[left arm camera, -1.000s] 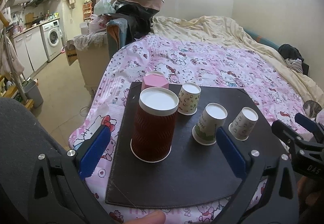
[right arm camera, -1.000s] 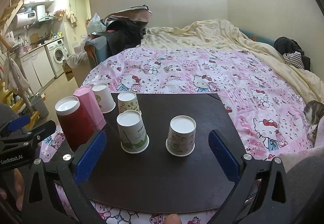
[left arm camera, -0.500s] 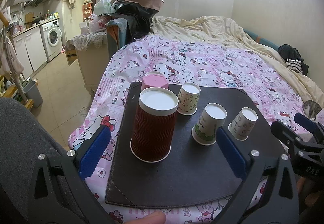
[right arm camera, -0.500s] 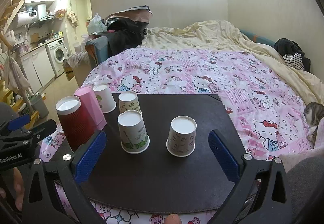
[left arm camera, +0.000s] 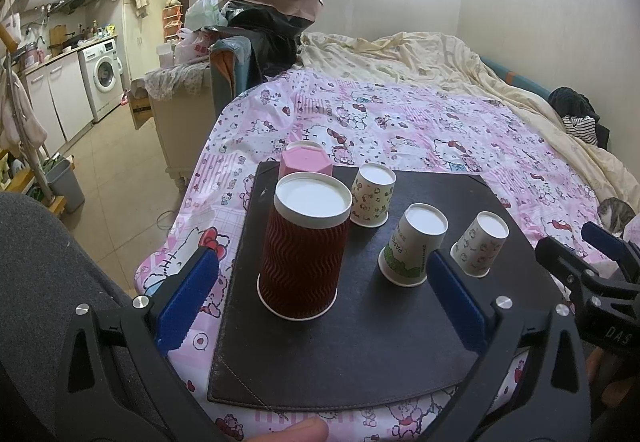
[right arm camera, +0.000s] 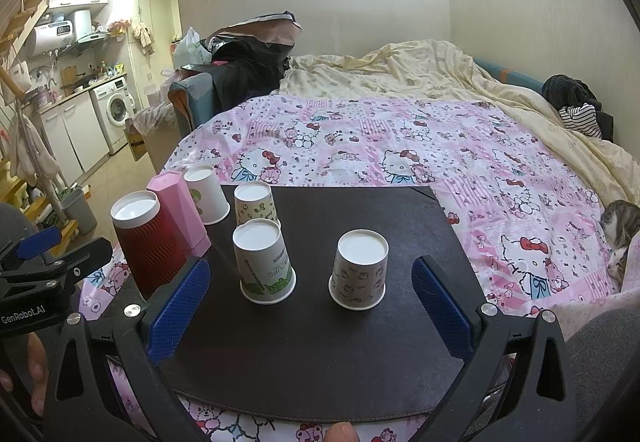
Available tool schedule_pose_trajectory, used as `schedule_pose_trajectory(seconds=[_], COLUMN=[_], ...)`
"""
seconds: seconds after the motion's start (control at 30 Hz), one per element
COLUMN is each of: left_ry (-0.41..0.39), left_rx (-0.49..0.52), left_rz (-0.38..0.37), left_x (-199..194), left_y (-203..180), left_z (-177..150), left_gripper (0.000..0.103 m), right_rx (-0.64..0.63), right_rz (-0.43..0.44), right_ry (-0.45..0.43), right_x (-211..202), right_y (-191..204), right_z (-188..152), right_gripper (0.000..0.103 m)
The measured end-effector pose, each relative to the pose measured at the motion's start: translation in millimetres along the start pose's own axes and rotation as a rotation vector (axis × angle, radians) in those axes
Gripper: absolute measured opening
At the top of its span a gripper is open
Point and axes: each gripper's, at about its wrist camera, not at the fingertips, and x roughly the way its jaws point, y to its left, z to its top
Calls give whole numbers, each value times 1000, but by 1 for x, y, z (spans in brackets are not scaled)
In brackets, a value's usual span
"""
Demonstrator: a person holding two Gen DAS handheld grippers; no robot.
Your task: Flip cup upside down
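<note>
Red cup point(left arm camera: 302, 254) stands inverted ahead of spread left tongs point(left arm camera: 320, 298) (right tongs point(right arm camera: 310, 306) likewise spread).

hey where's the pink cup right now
The pink cup stands upside down at the mat's far left corner, right behind the red ripple cup, with a white paper cup just behind it.

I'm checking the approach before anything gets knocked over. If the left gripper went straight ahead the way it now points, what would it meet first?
Most likely the dark red ribbed cup. It stands upside down on the black mat, between the open fingers of the left gripper and nearer than the other cups, though depth is hard to judge.
</note>
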Motion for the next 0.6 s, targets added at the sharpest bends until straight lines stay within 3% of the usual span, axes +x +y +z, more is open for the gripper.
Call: schedule_pose_trajectory(seconds=[0.6], left_ry=[-1], left_rx=[1], left_rz=[-11], left_x=[0], left_y=[-2], left_z=[0], left_gripper=[103], right_rx=[2], right_rz=[2], right_ry=[-1], right_x=[-1], right_y=[1], right_z=[0], right_gripper=[103])
